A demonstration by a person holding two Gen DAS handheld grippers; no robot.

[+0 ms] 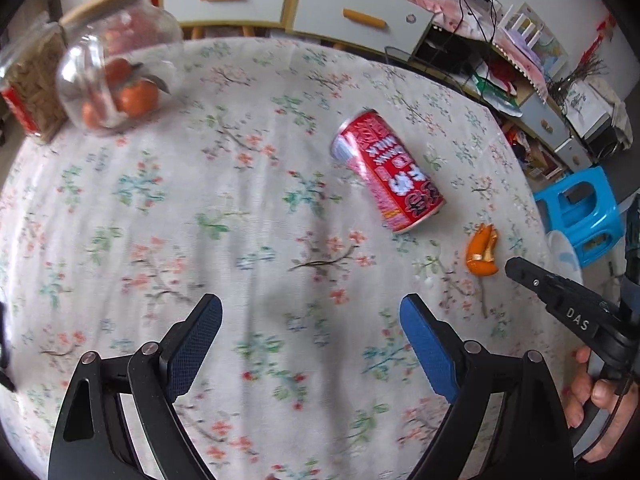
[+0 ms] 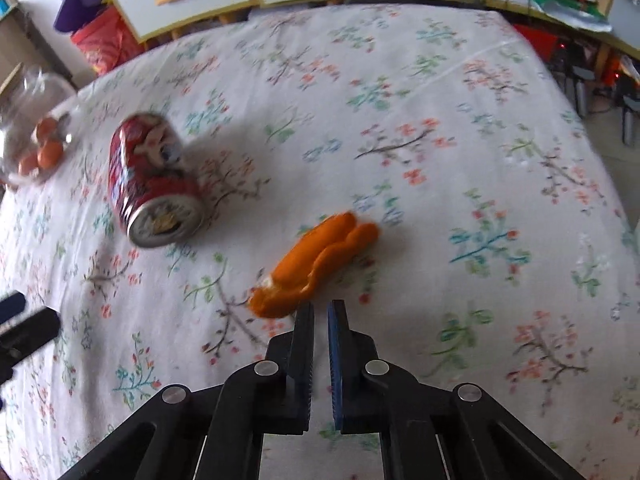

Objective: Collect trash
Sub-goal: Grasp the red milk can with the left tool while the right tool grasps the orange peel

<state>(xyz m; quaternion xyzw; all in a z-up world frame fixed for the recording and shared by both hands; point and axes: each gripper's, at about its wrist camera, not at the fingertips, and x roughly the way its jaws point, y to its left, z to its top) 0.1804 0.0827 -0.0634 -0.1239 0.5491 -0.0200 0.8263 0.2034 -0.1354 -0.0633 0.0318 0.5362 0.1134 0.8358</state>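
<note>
- Right claw has its jaws nearly closed with only a thin gap, gripping nothing; its tips sit just beside the orange peel on the tablecloth.
- Left claw is spread wide and empty, hovering above the cloth, well apart from the red can lying on its side.
- Recommended for the peel: spread the right jaws first, straddle the raised ridge, then close gently; the peel likely flexes.
- Readable writing: "DAS" on the right claw's body. The can's lettering is too blurred to read.

Home room, floral tablecloth, drawer cabinet
</note>
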